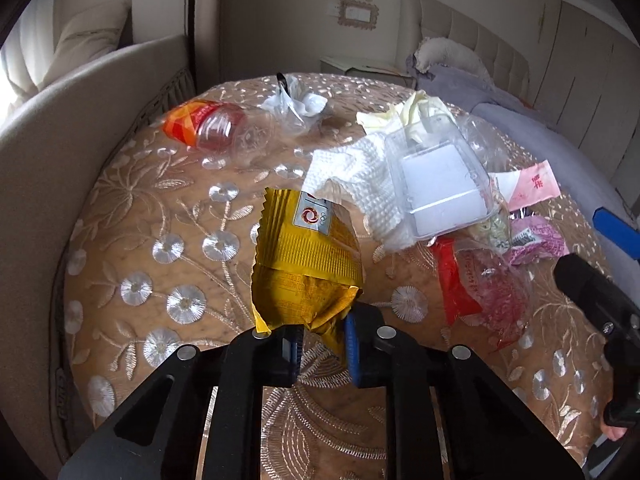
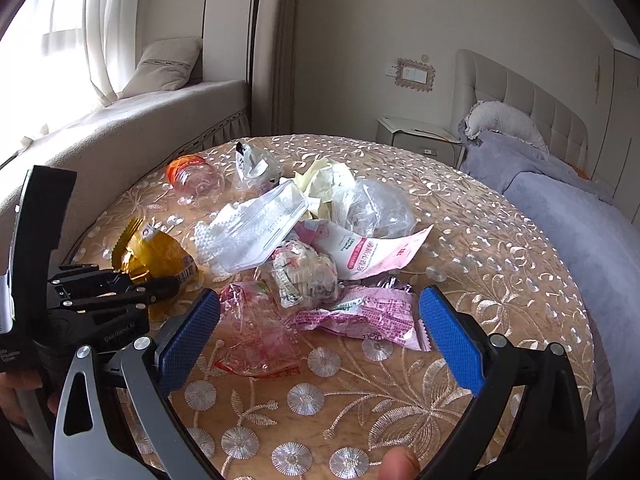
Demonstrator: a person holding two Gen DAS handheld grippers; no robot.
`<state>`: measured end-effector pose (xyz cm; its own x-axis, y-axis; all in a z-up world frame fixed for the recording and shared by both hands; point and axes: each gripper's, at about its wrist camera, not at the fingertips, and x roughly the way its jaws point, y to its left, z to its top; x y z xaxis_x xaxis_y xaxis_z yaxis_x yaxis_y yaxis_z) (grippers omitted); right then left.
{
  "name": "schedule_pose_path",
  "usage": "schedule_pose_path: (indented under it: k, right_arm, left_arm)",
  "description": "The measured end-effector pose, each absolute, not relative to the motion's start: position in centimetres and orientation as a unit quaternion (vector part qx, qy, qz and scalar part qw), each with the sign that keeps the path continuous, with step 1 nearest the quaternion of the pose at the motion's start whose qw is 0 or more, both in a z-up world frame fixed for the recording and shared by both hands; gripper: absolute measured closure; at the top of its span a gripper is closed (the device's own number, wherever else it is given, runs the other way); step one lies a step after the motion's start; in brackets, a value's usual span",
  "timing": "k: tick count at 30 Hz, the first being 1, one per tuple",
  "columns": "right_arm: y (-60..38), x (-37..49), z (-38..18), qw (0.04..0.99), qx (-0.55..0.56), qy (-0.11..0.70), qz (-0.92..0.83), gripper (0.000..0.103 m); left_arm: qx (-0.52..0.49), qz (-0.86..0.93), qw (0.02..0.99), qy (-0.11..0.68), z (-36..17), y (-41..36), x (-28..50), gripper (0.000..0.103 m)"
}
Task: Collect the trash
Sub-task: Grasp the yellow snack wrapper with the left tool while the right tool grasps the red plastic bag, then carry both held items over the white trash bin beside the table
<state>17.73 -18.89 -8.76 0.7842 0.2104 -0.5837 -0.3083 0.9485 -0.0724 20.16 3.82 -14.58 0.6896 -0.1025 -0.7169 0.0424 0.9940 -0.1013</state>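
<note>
Soft daylight, heavy fisheye bend

The window at upper left is blown out white; glare glints on the tablecloth, shadows stay faint, picture corners go black, focus holds sharp.

The left gripper has its blue pads clamped on the crumpled lower end of a yellow snack wrapper, near the table's front edge. Toward the far left edge lies a clear bottle with an orange label. A white paper towel sits under a clear plastic tray mid-table. A red-and-clear wrapper lies near the right edge.
</note>
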Motion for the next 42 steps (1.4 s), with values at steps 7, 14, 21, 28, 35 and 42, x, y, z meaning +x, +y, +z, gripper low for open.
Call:
schedule_pose_path:
  k: [7,14,21,28,35,42]
  right_arm:
    - [-16.5,17.8,-9.7,0.925,-0.102,0.321,0.175,0.008]
    - [-15.0,19.3,-12.6,0.882,-0.115,0.410,0.202,0.062]
    - [-17.2,16.8,-9.3,0.914,-0.092,0.342,0.198,0.078]
    - [-22.5,13.6,-5.1,0.943,-0.064,0.280,0.165,0.081]
    - [-27.6,10.9,-2.6,0.961,-0.031,0.236,0.140,0.084]
    - [-31.4,8.5,-2.1,0.971,-0.033,0.216,0.099,0.084]
  left_arm:
    - [-0.054,-0.030,0.938,0.342,-11.2,5.3,17.9,0.090]
    - [-0.059,-0.036,0.944,0.323,-10.2,5.4,16.4,0.090]
    - [-0.059,-0.044,0.951,0.299,-8.5,4.2,15.2,0.090]
    - [-0.035,-0.086,0.957,0.275,-6.4,-0.7,13.9,0.090]
    - [-0.008,-0.127,0.956,0.266,-5.4,-6.2,13.0,0.090]
    - [0.009,-0.185,0.947,0.262,-5.0,-11.8,12.5,0.090]
